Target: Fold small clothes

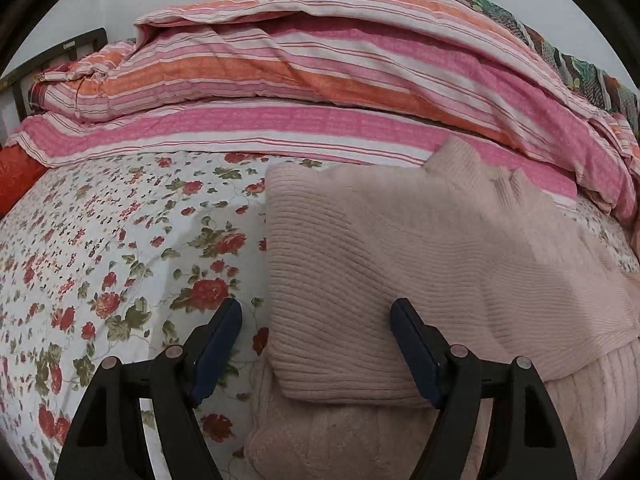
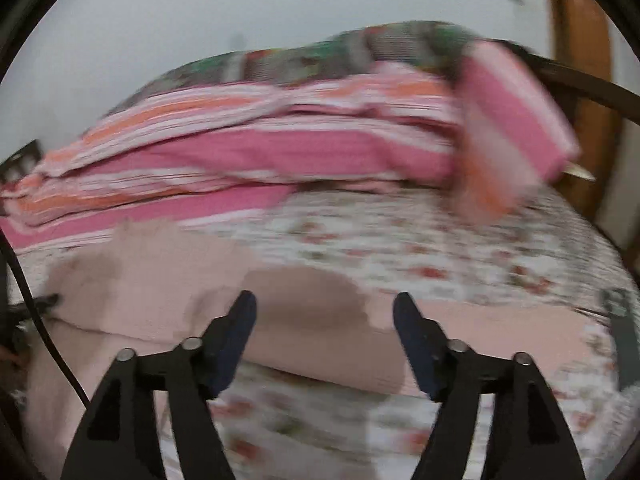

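Note:
A pale pink ribbed knit sweater [image 1: 380,248] lies on the floral bedsheet [image 1: 100,248], with one part folded over onto the rest. My left gripper [image 1: 316,308] hovers over the folded part's left edge, jaws wide apart, nothing pinched between the dark blue pads [image 1: 218,344]. In the blurred right wrist view the same sweater [image 2: 168,280] spreads from the left toward a sleeve at the right. My right gripper [image 2: 324,302] stands open above it, with no cloth between its fingers.
A folded pink, orange and white striped quilt [image 1: 320,80] is piled along the far side of the bed. A dark bed frame [image 1: 56,52] shows at the far left. A wooden post [image 2: 580,40] rises at the far right, and a black cable [image 2: 32,312] hangs at the left.

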A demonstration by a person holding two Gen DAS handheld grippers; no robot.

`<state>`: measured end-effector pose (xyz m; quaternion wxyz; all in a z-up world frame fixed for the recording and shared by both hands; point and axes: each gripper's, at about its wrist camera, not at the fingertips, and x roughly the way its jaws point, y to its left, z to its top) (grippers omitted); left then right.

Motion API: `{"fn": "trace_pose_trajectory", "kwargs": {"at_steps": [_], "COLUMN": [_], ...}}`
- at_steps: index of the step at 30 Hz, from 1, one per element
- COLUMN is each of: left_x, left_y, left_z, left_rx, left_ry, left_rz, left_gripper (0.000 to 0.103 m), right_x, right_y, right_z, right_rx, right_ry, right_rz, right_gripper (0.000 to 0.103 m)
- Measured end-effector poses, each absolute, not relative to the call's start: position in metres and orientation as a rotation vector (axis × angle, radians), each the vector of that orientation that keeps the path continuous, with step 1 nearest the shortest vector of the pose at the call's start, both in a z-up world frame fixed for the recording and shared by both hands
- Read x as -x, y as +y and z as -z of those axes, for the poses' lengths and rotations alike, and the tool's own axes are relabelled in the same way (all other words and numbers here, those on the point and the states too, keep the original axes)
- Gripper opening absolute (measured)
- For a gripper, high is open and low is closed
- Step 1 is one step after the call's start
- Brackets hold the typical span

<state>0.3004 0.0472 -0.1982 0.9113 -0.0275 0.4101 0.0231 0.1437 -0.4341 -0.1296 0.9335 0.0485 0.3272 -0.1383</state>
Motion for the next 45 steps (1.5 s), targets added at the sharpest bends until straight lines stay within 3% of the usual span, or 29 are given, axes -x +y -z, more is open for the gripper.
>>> {"fn": "trace_pose_trajectory", "kwargs": {"at_steps": [8,16,18,19,20,27,37,45], "left_x": [-0.303,-0.305,-0.305,-0.304,-0.304,-0.299,-0.274,-0.267], "left_y": [0.048,0.044,0.046,0.046,0.047,0.062,0.116,0.159], "left_z": [0.198,0.199,0.199,0.199,0.198,0.193,0.173,0.167], "left_rx": [0.067,0.048,0.054,0.057,0.061,0.168,0.221,0.224], "left_ry": [0.843,0.839,0.837,0.835,0.833,0.809,0.721,0.699], "left_rz": [-0.029,-0.025,-0.021,-0.018,-0.015,0.061,-0.035,-0.104], "left_gripper": [0.076,0.076,0.076,0.075,0.075,0.074,0.075,0.075], "right_x": [-0.095,-0.112,-0.119,-0.124,-0.128,-0.144,-0.205,-0.26], "right_y": [-0.554,-0.582,-0.587,-0.587,-0.586,-0.533,-0.358,-0.165], "right_z": [0.196,0.203,0.203,0.203,0.201,0.146,0.05,0.047], "right_rx": [-0.408,-0.482,-0.461,-0.423,-0.374,-0.153,-0.017,-0.005], "right_ry": [0.787,0.745,0.751,0.76,0.774,0.673,0.517,0.522], "right_rz": [0.441,0.429,0.481,0.521,0.544,0.583,0.324,-0.005], "right_gripper": [0.072,0.071,0.054,0.02,0.006,0.006,0.006,0.006]}}
